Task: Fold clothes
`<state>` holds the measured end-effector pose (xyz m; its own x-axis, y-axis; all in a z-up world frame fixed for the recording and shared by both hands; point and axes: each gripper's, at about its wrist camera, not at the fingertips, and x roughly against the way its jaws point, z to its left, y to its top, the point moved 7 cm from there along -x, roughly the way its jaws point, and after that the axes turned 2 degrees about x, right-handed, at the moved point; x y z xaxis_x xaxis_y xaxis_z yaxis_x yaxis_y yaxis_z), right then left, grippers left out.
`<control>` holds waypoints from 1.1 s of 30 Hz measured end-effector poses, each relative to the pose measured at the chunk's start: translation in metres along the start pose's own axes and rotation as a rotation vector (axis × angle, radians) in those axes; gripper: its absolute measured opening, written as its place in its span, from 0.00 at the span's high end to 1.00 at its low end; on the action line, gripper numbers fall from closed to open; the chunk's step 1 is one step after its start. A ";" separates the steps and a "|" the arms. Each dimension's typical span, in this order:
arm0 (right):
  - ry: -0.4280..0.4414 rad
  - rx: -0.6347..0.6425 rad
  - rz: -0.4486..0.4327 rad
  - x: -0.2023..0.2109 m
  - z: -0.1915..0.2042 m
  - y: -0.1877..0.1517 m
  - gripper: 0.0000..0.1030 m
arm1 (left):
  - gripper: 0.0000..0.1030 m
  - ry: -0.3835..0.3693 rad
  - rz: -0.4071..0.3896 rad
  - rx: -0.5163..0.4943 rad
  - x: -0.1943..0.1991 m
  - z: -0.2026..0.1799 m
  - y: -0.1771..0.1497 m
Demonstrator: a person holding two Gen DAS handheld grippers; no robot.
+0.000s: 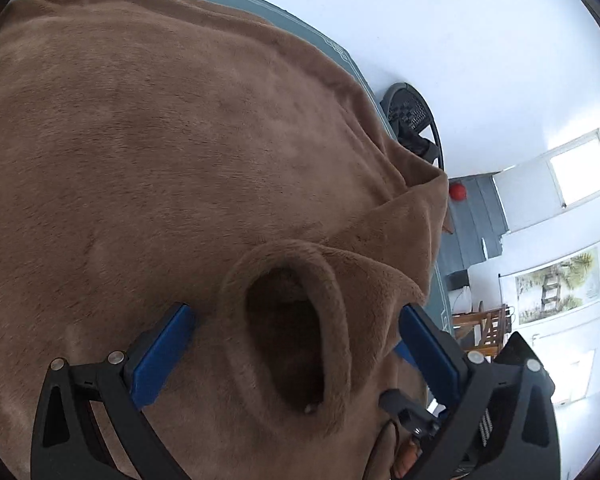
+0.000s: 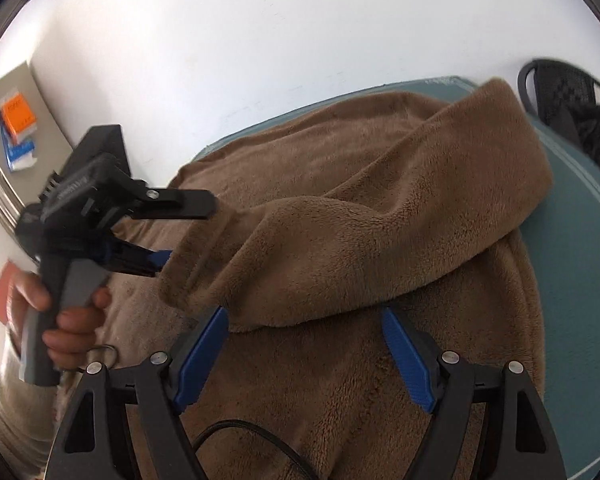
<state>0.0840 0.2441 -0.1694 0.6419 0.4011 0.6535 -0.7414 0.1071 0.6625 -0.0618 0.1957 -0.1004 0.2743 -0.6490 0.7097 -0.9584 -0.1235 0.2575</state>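
Both hand-held grippers are over a brown fleece garment (image 2: 340,380) spread on a teal table (image 2: 580,248). Right gripper (image 2: 304,320): blue pads spread wide, released, nothing gripped; its tips sit just at the lower edge of a sleeve (image 2: 380,220) folded across the garment's body. Left gripper (image 1: 296,312): jaws parted around the open cuff (image 1: 284,320) of that sleeve; the left wrist view shows the pads either side of the cuff with gaps, so no firm grip is evident. A person's hand (image 2: 72,320) holds the left gripper's handle. A dark mesh basket (image 2: 572,92) stands beyond the table's edge.
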 end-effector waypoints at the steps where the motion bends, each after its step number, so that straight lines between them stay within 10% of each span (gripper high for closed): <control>1: 0.005 -0.020 0.001 0.000 -0.003 -0.001 0.21 | 0.05 0.002 -0.001 -0.009 -0.002 -0.002 0.000; 8: 0.018 -0.038 0.005 0.002 -0.006 -0.004 0.21 | 0.82 0.073 0.000 -0.040 -0.009 -0.007 0.004; 22: 0.091 -0.060 0.092 0.005 -0.018 0.002 0.21 | 0.85 0.026 -0.357 -0.210 0.110 -0.102 0.131; 33: -0.244 0.012 0.031 0.020 -0.087 0.050 0.21 | 0.85 0.024 -0.430 -0.050 0.143 -0.031 0.182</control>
<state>0.0431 0.3367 -0.1552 0.6486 0.1725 0.7414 -0.7597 0.0866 0.6445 -0.1949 0.1038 0.0688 0.6501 -0.5289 0.5456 -0.7516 -0.3422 0.5639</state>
